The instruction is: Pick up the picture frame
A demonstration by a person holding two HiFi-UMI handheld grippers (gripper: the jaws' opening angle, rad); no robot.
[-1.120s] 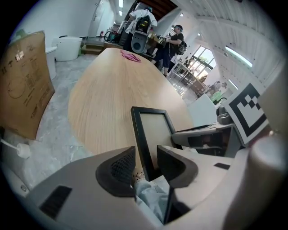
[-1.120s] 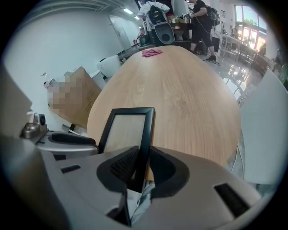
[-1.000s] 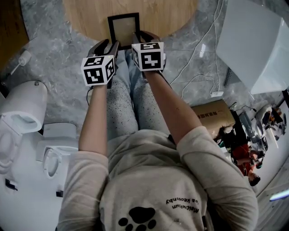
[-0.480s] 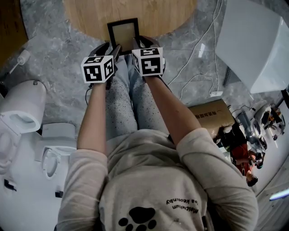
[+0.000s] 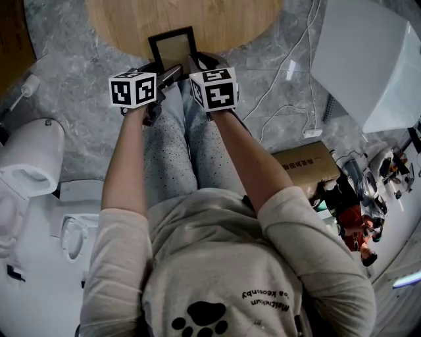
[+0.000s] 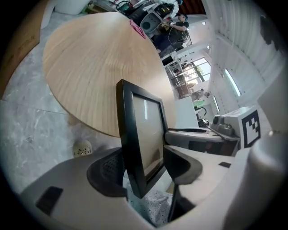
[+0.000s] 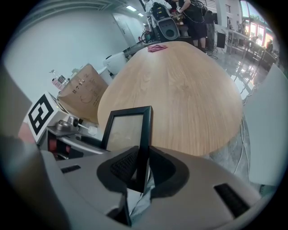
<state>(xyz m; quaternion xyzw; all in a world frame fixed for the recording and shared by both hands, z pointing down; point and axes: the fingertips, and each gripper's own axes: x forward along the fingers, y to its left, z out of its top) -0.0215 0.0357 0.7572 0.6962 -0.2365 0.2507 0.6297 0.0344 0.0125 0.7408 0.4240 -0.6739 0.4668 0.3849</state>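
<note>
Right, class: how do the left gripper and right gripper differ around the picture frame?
The left gripper straddles the left edge of the picture frame, the right gripper its right edge. The left gripper's jaws stand apart, having just been opening; the right gripper's press on the frame. Both have the frame between their jaws.

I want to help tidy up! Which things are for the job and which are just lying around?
For the job: picture frame; right tongs gripping it; left tongs, just opened wide around it.
Lying about: cardboard box, cables, toilet.

Matt black, glossy-glazed picture frame (image 5: pixel 172 49); smooth pale wood-grain worktop (image 5: pixel 223 18); polished grey marbled stone floor (image 5: pixel 72 72).
</note>
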